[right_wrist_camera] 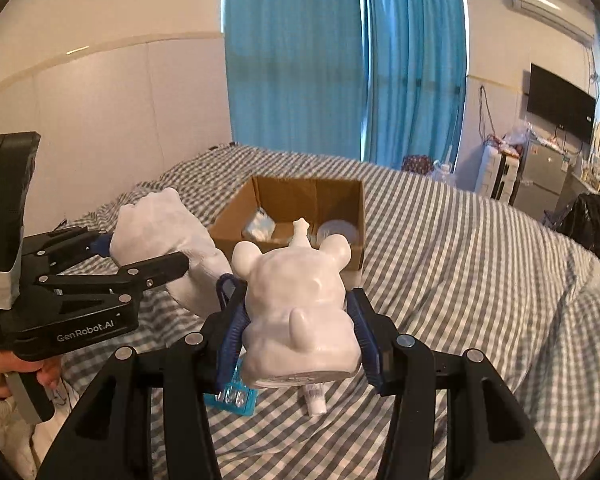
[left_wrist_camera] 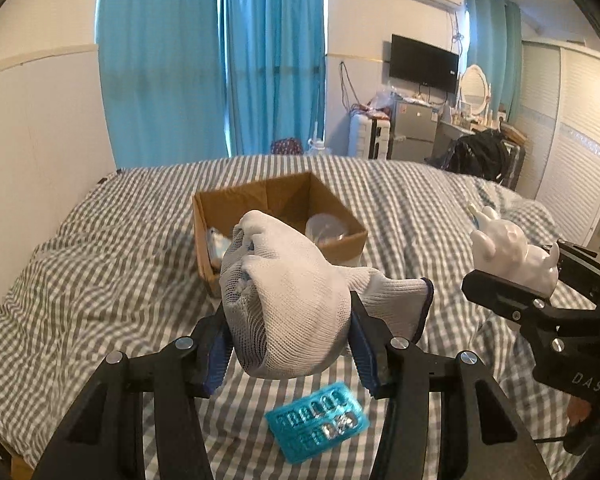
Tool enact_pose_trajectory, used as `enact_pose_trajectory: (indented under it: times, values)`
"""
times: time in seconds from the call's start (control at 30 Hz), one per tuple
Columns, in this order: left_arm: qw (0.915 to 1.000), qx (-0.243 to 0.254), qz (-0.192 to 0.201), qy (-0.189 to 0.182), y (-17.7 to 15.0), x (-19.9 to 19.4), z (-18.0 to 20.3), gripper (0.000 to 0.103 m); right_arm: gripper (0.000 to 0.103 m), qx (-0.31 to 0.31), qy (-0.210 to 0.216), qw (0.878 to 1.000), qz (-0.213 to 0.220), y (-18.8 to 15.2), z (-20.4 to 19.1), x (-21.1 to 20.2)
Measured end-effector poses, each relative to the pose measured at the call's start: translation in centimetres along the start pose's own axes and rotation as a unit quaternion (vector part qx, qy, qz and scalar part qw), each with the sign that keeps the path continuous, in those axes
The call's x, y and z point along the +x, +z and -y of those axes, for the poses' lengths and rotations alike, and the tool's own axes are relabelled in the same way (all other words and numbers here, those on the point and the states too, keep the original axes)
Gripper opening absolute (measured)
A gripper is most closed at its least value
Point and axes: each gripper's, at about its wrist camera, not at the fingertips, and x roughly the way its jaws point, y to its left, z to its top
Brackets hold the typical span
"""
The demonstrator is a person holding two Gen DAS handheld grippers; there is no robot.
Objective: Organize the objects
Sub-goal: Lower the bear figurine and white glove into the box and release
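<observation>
My left gripper point(left_wrist_camera: 290, 344) is shut on a white knit glove point(left_wrist_camera: 284, 280) and holds it above the checked bed, just short of an open cardboard box point(left_wrist_camera: 356, 232). My right gripper point(right_wrist_camera: 300, 328) is shut on a white ceramic animal figurine point(right_wrist_camera: 300, 312), held above the bed to the right of the glove. The box point(right_wrist_camera: 336, 188) holds a pale blue-white packet point(right_wrist_camera: 260, 226) and a clear round lid point(right_wrist_camera: 338, 232). A teal blister pack of pills point(left_wrist_camera: 318, 424) lies on the bed below the left gripper. The right gripper and figurine point(left_wrist_camera: 508, 252) show in the left wrist view.
A small white tube point(right_wrist_camera: 315, 398) lies on the bed under the figurine. The checked bed cover point(left_wrist_camera: 100, 264) fills the foreground. A wall is at the left and blue curtains point(left_wrist_camera: 212, 60) behind. A fridge, TV and dresser point(left_wrist_camera: 416, 128) stand far right.
</observation>
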Motion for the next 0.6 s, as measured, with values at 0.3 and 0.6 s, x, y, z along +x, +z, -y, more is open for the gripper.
enact_pose_trajectory:
  times: [0.3,0.6]
  values:
    - [0.9999,0.007,0.006,0.014,2.6,0.0,0.7,0.053,0.05,-0.023,-0.012,1.0,0.017,2.7,-0.6,-0.7]
    - [0.9997,-0.005,0.015,0.018,6.3,2.8,-1.1,0.053,0.05,-0.035,-0.015,0.999,0.034,7.2,0.3,2.1]
